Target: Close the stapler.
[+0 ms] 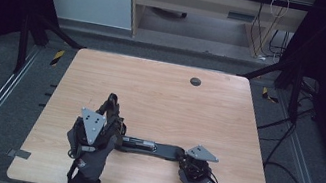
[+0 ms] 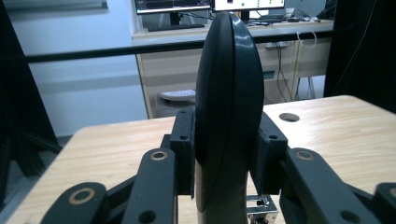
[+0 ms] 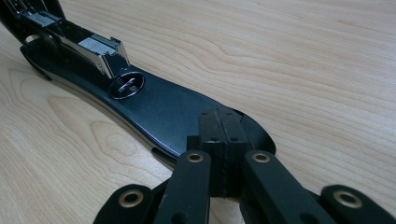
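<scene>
black stapler [image 3: 154, 105] lies open; left claw [image 2: 228, 154] clamps its raised lid, right claw [image 3: 219, 144], jaws together, presses the base, which may slip sideways.

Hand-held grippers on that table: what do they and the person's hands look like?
Each hand-held gripper, left and right, is black, with two jaws on linkage arms with brass-ringed pivots, and a grey three-cornered plate on top. A black cable trails from the right one. Both hands wear dark grey gloves with a red-and-white cuff marking, and dark sleeves.

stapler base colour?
Black stapler base, with a silver metal anvil; right gripper view shows it best.
</scene>
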Demonstrator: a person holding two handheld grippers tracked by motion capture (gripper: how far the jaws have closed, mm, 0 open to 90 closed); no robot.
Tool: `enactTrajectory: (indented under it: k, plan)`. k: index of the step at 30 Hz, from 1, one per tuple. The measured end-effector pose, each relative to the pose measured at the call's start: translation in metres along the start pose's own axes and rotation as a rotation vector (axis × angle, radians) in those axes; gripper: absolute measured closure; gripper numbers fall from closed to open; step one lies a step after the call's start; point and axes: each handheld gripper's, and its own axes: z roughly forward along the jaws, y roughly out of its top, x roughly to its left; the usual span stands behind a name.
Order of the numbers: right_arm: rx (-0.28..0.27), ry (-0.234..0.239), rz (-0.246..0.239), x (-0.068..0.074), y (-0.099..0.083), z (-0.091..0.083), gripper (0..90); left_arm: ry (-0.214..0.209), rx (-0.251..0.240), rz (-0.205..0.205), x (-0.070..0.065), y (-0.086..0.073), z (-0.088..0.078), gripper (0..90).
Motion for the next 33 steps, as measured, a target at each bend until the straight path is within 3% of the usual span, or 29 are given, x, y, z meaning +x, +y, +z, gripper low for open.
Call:
enactTrajectory:
  k: [3, 6, 11, 12, 13, 14, 15, 17, 18, 19, 20, 24, 25, 31, 33]
  plan:
    - [0.0, 0.0, 0.0, 0.0, 0.0, 0.0, 90.0, 0.01, -0.004, 0.032, -0.006, 0.0, 0.001, 66.3]
    - [0.0, 0.0, 0.004, 0.0, 0.0, 0.0, 90.0, 0.022, -0.01, 0.099, -0.019, 0.001, 0.002, 66.4]
    - [0.0, -0.002, 0.007, 0.0, 0.0, 0.0, 90.0, 0.037, -0.016, 0.176, -0.036, 0.0, 0.004, 66.5]
    - [0.0, -0.002, 0.007, 0.0, 0.0, 0.0, 90.0, 0.037, -0.016, 0.176, -0.036, 0.0, 0.004, 66.4]
    - [0.0, 0.001, 0.009, 0.0, 0.0, 0.0, 90.0, 0.041, -0.02, 0.225, -0.045, -0.001, 0.005, 66.4]
    - [0.0, 0.001, 0.009, 0.0, 0.0, 0.0, 90.0, 0.041, -0.02, 0.225, -0.045, -0.001, 0.005, 66.4]
    - [-0.001, 0.001, 0.009, 0.0, 0.0, 0.0, 90.0, 0.043, -0.022, 0.271, -0.054, -0.002, 0.007, 66.3]
    - [-0.001, 0.001, 0.009, 0.0, 0.0, 0.0, 90.0, 0.043, -0.02, 0.294, -0.058, -0.003, 0.007, 66.2]
    - [0.0, 0.001, 0.012, 0.0, 0.0, 0.0, 90.0, 0.046, -0.02, 0.335, -0.066, -0.004, 0.009, 66.2]
    - [0.0, 0.001, 0.012, 0.0, 0.0, 0.0, 90.0, 0.046, -0.02, 0.335, -0.066, -0.004, 0.009, 66.1]
    - [0.0, 0.003, 0.014, 0.0, 0.0, 0.0, 90.0, 0.041, -0.021, 0.376, -0.073, -0.006, 0.01, 65.9]
    - [0.0, 0.006, 0.016, 0.0, 0.0, 0.0, 90.0, 0.037, -0.02, 0.46, -0.089, -0.012, 0.012, 65.3]
    - [0.0, 0.006, 0.016, 0.0, 0.0, 0.0, 90.0, 0.037, -0.02, 0.46, -0.089, -0.012, 0.012, 65.3]
    - [0.001, 0.009, 0.021, 0.0, 0.0, -0.001, 90.0, 0.041, -0.026, 0.576, -0.111, -0.022, 0.016, 65.0]
    - [0.0, 0.008, 0.019, 0.0, 0.0, -0.001, 90.0, 0.041, -0.03, 0.589, -0.114, -0.024, 0.017, 64.7]
